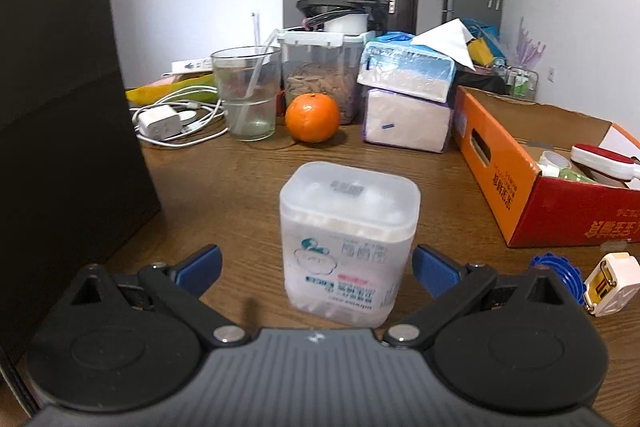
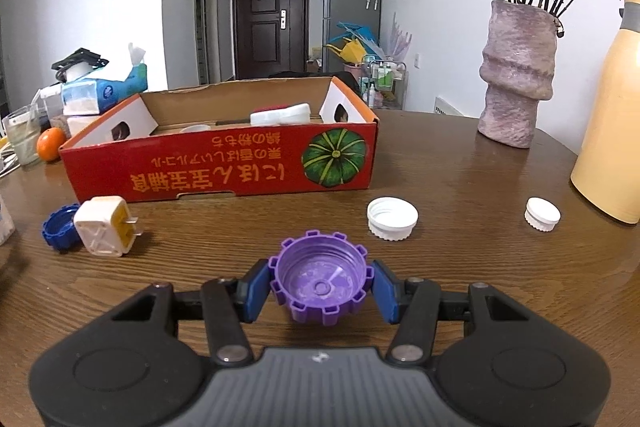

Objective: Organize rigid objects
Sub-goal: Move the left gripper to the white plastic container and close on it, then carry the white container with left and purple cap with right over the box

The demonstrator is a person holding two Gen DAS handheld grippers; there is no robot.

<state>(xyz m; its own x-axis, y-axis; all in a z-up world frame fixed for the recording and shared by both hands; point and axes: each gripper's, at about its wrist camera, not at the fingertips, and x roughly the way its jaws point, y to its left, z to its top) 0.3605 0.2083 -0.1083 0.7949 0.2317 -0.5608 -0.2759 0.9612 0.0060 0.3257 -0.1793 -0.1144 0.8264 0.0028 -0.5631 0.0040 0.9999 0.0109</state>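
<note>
Right now my right gripper (image 2: pixel 322 285) has both blue pads pressed on the purple bottle cap (image 2: pixel 320 277), open side up, over the tabletop's near edge. My left gripper (image 1: pixel 316 269) is spread wide around the cotton swab box (image 1: pixel 348 243), pads not touching it. Orange cardboard box (image 2: pixel 224 167) sits mid-tabletop; white plug adapter (image 2: pixel 105 225) touches blue cap (image 2: pixel 60 227).
</note>
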